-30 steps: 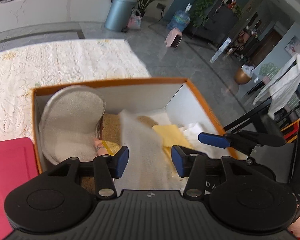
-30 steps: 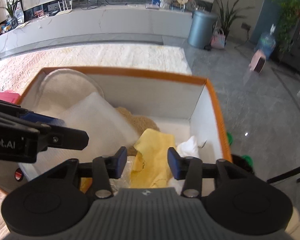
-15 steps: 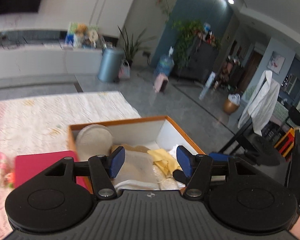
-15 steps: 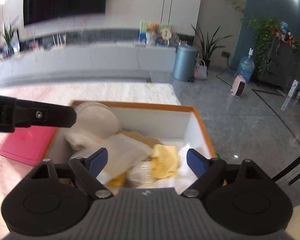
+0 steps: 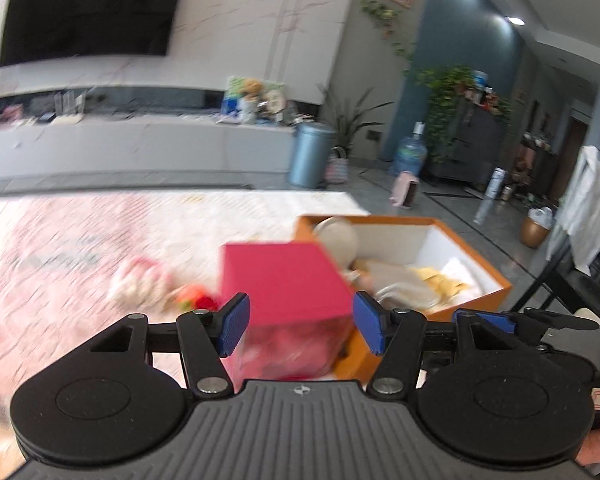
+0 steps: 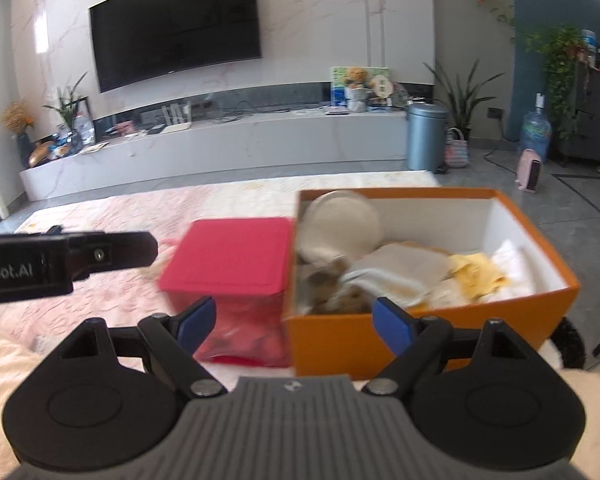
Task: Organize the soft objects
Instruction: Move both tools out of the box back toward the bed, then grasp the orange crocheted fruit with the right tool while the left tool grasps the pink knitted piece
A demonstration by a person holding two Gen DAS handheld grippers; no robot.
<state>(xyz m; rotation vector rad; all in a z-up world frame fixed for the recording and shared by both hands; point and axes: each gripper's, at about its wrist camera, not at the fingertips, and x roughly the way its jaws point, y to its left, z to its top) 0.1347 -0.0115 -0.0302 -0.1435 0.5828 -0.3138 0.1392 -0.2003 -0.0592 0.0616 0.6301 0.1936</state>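
An orange box [image 6: 420,336] with white inner walls holds several soft things: a round beige pad [image 6: 344,220], a white cloth [image 6: 396,268], a yellow cloth [image 6: 476,274] and a brown plush [image 6: 340,296]. The box also shows in the left wrist view [image 5: 480,300]. A red lidded box [image 6: 236,256] stands against its left side. My left gripper [image 5: 300,328] is open and empty, in front of the red box [image 5: 284,280]. My right gripper [image 6: 294,326] is open and empty, in front of both boxes.
A pink and white soft toy [image 5: 140,280] and a small red item [image 5: 196,300] lie blurred on the lace cloth [image 5: 100,240] left of the red box. A TV wall, a low cabinet and a grey bin [image 6: 426,136] stand far behind.
Both grippers have pulled back and up out of the orange box and tilted up toward the room. The right gripper's jaws have opened wider. The left view swings left.
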